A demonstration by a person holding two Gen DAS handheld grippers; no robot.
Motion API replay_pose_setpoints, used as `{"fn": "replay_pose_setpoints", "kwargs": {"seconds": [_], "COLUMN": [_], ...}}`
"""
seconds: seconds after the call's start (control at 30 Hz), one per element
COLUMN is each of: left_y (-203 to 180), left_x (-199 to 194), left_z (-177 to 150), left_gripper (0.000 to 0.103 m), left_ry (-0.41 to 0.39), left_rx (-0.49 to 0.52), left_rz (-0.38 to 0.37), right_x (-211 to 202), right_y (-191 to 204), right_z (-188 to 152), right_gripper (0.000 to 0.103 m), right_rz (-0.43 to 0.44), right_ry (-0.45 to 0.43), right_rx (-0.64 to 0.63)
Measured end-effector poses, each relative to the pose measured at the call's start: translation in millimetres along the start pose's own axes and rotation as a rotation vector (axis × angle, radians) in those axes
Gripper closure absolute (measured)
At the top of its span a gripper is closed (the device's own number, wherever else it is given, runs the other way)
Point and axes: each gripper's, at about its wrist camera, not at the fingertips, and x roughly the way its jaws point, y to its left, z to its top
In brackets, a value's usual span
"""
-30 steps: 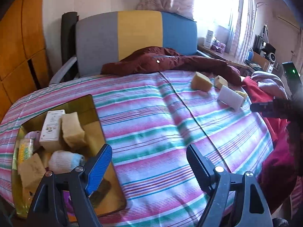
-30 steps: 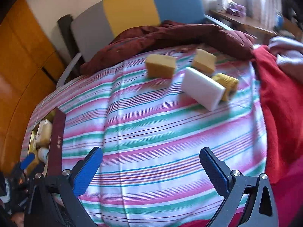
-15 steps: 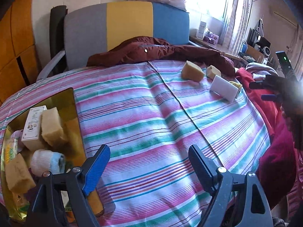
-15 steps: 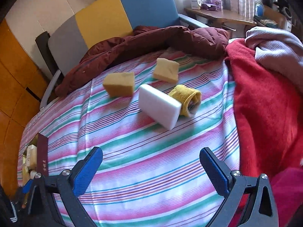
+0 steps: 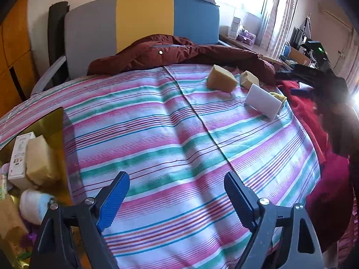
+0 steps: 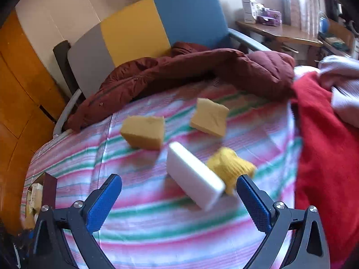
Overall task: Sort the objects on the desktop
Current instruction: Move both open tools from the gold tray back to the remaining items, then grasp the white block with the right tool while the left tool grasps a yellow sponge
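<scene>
Closing in over the last second, the right gripper [image 6: 179, 198], fingers wide and empty, now frames the white rectangular foam block [image 6: 194, 174] on the striped bedsheet [image 6: 157, 228], suggesting pickup is imminent, while the left gripper [image 5: 177, 198] waits wide beside the gold tray [image 5: 52, 121].

A broad band of striped sheet [image 5: 170, 134] is lying bare between the gold tray [image 5: 52, 121] at the left and the cluster at the far right, leaving room to pass. There the white block [image 6: 194, 176] is standing just ahead of the right gripper [image 6: 179, 198], its jaws spread wide, with the yellow roll [image 6: 231, 164] touching its far side. Two tan sponges [image 6: 143, 132] are sitting behind, apart. The maroon jacket [image 6: 202, 69] and red cloth [image 6: 323, 134] are hemming in the back and right.
</scene>
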Motion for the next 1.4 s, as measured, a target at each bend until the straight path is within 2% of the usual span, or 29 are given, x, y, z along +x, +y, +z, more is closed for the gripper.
{"fn": "replay_pose_setpoints", "kwargs": {"seconds": [0.1,0.2,0.27,0.3,0.33,0.37,0.4,0.53,0.63,0.77,0.93,0.97,1.0,1.03,1.07,1.17,1.4], "left_y": [-4,-5,-5,-4,-4,-4,-3,-2,-2,-4,-9,-11,-12,-14,-17,-28,-67], "left_x": [7,14,19,22,24,26,29,36,41,48,68,74,77,81,88,101,151], "left_z": [4,8,11,12,14,16,18,29,41,63,96,105,111,117,126,144,188], "left_gripper": [0.015,0.015,0.015,0.015,0.015,0.015,0.015,0.015,0.015,0.015,0.015,0.015,0.012,0.002,0.000,0.000,0.001], "left_ry": [0.014,0.029,0.041,0.046,0.048,0.049,0.049,0.047,0.033,0.017,0.025,0.025,0.026,0.030,0.036,0.042,0.098], "left_rx": [0.007,0.005,0.000,-0.003,-0.004,-0.006,-0.008,-0.011,-0.009,0.001,0.007,0.003,-0.002,-0.008,-0.011,0.017,0.085], "left_rz": [0.000,0.001,0.002,0.004,0.006,0.008,0.010,0.015,0.018,0.013,-0.033,-0.051,-0.066,-0.084,-0.105,-0.112,-0.136], "right_x": [20,39,51,58,61,62,60,51,52,63,81,84,89,91,93,87,87], "right_y": [4,9,8,7,6,6,8,14,18,31,45,45,46,45,46,52,51], "right_z": [9,13,12,9,5,3,1,3,2,-10,-27,-31,-35,-38,-40,-45,-52], "right_gripper": [0.000,0.000,0.000,0.000,0.000,0.000,0.000,0.000,0.000,0.000,0.001,0.004,0.024,0.044,0.042,0.044,0.043], "right_rz": [0.037,0.031,0.043,0.107,0.218,0.307,0.361,0.440,0.353,0.230,0.170,0.140,0.100,0.080,0.061,0.059,0.067], "right_ry": [0.007,0.017,0.057,0.107,0.143,0.162,0.166,0.147,0.142,0.210,0.311,0.329,0.349,0.364,0.374,0.362,0.395], "right_rx": [0.001,-0.016,-0.015,0.007,0.035,0.051,0.053,0.035,-0.017,-0.149,-0.275,-0.293,-0.315,-0.332,-0.349,-0.423,-0.470]}}
